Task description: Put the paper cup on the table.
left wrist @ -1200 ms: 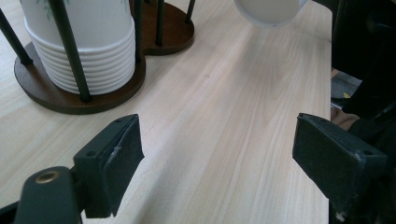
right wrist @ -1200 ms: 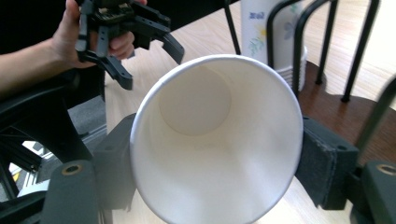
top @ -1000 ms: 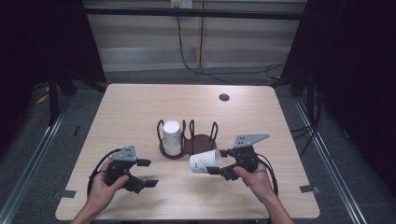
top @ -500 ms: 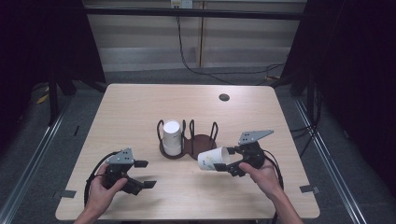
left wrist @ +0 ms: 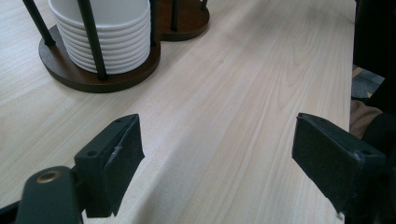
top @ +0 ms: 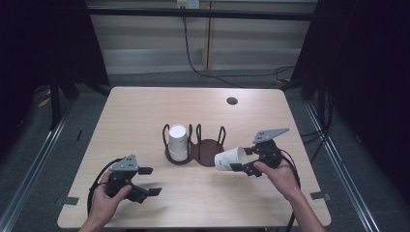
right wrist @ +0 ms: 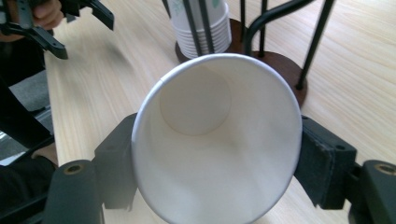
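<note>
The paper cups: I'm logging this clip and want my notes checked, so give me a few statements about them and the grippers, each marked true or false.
1. The right gripper holds a paper cup lying on its side. True.
2. The left gripper grips a cup. False: its jaws stand wide apart over bare table, holding nothing.
3. A stack of cups stands in the left ring of the wooden holder. True.
4. Both rings of the holder are filled. False: the right ring has no cups in it.
5. The held cup's mouth faces the right gripper's camera. True: the right gripper view looks into its white inside.
</note>
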A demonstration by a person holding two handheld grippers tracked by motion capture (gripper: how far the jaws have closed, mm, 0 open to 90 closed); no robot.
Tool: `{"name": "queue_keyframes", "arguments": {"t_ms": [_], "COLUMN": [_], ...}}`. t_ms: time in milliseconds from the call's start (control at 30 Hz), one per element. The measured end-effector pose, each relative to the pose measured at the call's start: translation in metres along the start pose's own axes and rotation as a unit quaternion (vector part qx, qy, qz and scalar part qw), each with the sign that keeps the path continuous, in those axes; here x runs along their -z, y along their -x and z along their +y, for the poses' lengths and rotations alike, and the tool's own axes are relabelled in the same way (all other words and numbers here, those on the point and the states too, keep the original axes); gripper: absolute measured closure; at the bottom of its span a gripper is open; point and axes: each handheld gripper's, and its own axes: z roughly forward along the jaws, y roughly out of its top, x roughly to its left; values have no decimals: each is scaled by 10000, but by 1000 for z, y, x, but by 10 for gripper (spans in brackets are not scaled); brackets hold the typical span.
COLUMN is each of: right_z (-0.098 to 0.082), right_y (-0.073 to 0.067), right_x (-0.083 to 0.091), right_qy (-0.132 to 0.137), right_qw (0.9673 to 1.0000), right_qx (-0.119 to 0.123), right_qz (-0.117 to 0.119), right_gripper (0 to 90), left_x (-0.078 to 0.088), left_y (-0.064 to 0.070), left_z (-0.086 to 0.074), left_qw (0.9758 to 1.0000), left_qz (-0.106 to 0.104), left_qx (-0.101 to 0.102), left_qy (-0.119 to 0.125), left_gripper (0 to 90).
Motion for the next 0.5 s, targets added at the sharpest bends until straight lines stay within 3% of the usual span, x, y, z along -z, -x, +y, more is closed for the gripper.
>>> {"name": "queue_keyframes", "arguments": {"t_ms": [300, 500], "right_z": [1, 9], "right_y": [11, 22], "right_x": [6, 8], "right_qy": [-258, -494], "right_qw": [9994, 9974], "right_qx": [-60, -51], "right_qz": [-235, -513], "right_gripper": [253, 250], "left_x": [4, 6], "left_y": [0, -1], "left_z": [0, -1], "left_qw": [9999, 9999], "left_qz": [44, -4], "left_qx": [-12, -48], "left_qy": [109, 161], "left_gripper": [164, 163]}}
